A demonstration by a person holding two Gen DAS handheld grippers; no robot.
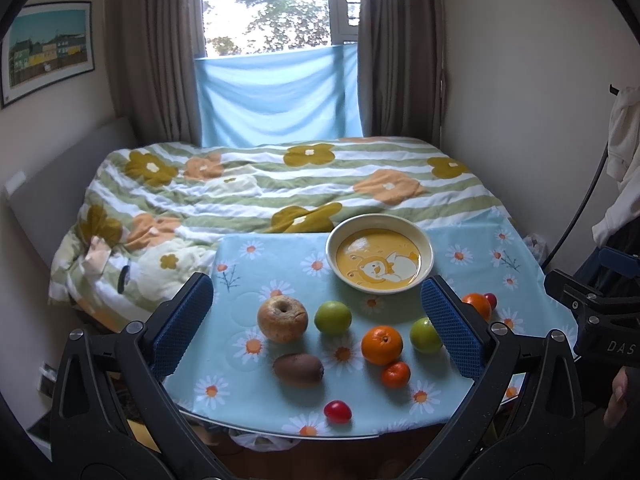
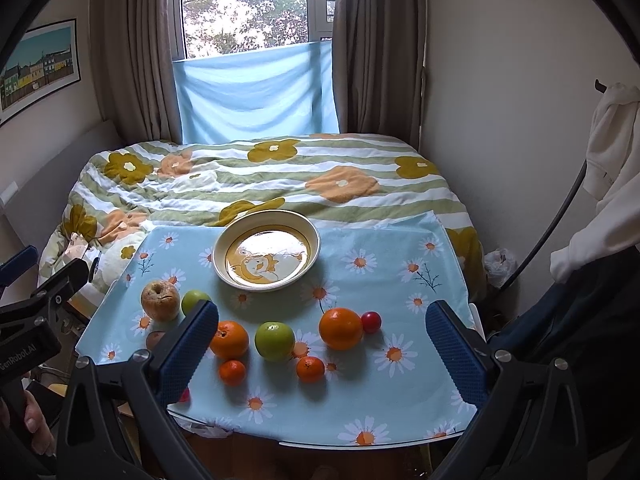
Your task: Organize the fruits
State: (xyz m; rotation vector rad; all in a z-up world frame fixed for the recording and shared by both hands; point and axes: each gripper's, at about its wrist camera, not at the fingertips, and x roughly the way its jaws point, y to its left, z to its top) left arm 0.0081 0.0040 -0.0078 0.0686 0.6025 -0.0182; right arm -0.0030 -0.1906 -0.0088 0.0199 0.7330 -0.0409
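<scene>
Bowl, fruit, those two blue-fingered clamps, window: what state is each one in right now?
Bowl: upright, no fruit inside.
Apple: wrinkled, loose on the tablecloth.
Kiwi: whole, lying on its side.
Left gripper: fingers wide open, holding nothing.
Right gripper: fingers wide open, holding nothing.
Curtains: drawn apart.

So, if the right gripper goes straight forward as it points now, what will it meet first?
Probably the green round apple or the big orange beside it: both lie between the open right gripper fingers. Depth is unclear.
</scene>
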